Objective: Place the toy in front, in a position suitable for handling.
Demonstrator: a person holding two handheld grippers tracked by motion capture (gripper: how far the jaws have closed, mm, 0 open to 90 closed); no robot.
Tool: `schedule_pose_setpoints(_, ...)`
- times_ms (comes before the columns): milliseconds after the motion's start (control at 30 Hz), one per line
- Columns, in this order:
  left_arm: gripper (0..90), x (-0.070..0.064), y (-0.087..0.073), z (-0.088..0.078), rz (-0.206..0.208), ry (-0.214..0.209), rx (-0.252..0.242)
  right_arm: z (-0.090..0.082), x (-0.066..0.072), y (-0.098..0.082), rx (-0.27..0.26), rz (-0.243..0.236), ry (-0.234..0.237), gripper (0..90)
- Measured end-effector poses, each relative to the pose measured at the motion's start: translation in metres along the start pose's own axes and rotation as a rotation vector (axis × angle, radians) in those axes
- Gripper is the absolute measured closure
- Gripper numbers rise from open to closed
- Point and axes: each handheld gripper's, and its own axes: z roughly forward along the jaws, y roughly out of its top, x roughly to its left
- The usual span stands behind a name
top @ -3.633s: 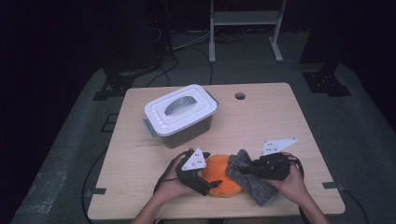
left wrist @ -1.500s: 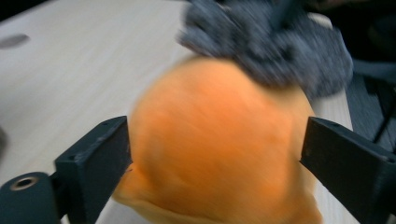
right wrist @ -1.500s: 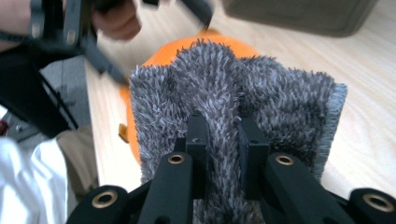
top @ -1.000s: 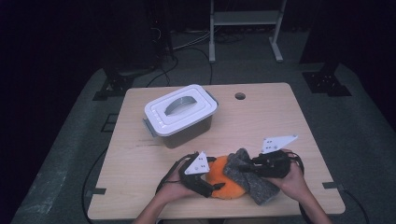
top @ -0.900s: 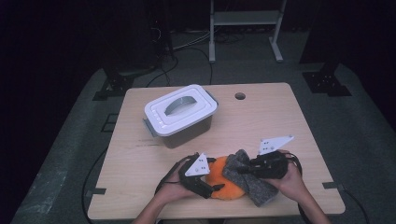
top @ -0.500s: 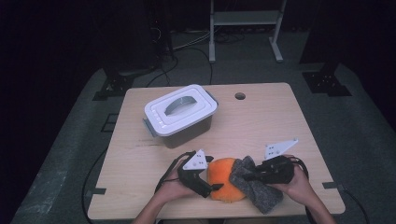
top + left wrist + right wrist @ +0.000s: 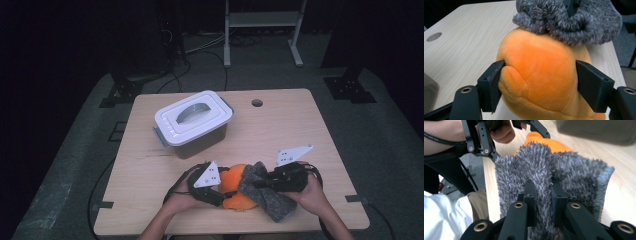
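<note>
An orange plush toy lies near the table's front edge, with a grey fuzzy cloth draped over its right side. My left gripper reaches in from the left. Its jaws have just been closing and now stand on either side of the plush, and the left pad dents it. My right gripper comes in from the right, shut on a pinched fold of the grey cloth. In the right gripper view, my right gripper has the fold rising between its jaws.
A grey box with a white handled lid stands at the table's back left. The wooden table has a small round hole near its far edge. Dark floor, cables and a metal stand lie beyond.
The right gripper and the grey cloth have shifted slightly to the right and toward the front edge. The left hand has kept its place at the plush.
</note>
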Motion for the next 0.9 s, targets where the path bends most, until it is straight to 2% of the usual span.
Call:
schedule_pose_setpoints(100, 26.0, -0.002, -0.001, -0.001, 0.004, -0.003, -0.003, -0.006, -0.003, -0.009, 0.02, 0.012, -0.006, 77.6)
schedule_pose_setpoints(233, 23.2, -0.002, -0.002, 0.0, -0.007, -0.012, -0.009, -0.019, -0.011, -0.022, 0.034, 0.056, -0.035, 77.5)
schedule_pose_setpoints(267, 22.5, -0.002, -0.001, 0.001, -0.01, -0.015, -0.012, -0.023, -0.012, -0.021, 0.005, 0.063, -0.039, 77.5)
schedule_pose_setpoints(300, 22.5, -0.003, -0.001, 0.001, -0.008, -0.018, -0.013, -0.023, -0.012, -0.021, 0.005, 0.063, -0.039, 77.5)
schedule_pose_setpoints(367, 22.5, -0.004, -0.001, 0.002, 0.0, -0.023, -0.022, -0.023, -0.011, -0.013, -0.031, 0.055, -0.044, 77.5)
schedule_pose_setpoints(433, 22.6, -0.006, 0.0, 0.002, 0.014, -0.026, -0.024, -0.019, -0.009, -0.004, -0.067, 0.044, -0.045, 77.2)
schedule_pose_setpoints(467, 22.5, -0.007, 0.0, 0.002, 0.016, -0.025, -0.022, -0.015, -0.008, -0.001, -0.067, 0.038, -0.044, 77.2)
schedule_pose_setpoints(500, 22.1, -0.007, 0.0, 0.002, 0.014, -0.026, -0.019, -0.007, -0.006, 0.002, -0.039, 0.021, -0.053, 77.2)
schedule_pose_setpoints(567, 22.1, -0.006, -0.002, 0.001, 0.011, -0.035, -0.016, -0.004, -0.006, 0.001, -0.034, 0.019, -0.05, 77.3)
schedule_pose_setpoints(633, 22.1, -0.006, -0.003, 0.0, 0.009, -0.036, -0.02, -0.005, -0.008, -0.003, -0.036, 0.037, -0.033, 77.3)
schedule_pose_setpoints(733, 22.2, -0.006, -0.003, 0.0, 0.009, -0.035, -0.016, -0.01, -0.012, -0.012, -0.025, 0.051, -0.04, 77.3)
schedule_pose_setpoints(900, 22.2, -0.005, -0.006, -0.002, -0.002, -0.038, -0.013, -0.02, -0.023, -0.031, 0.008, 0.111, -0.056, 77.2)
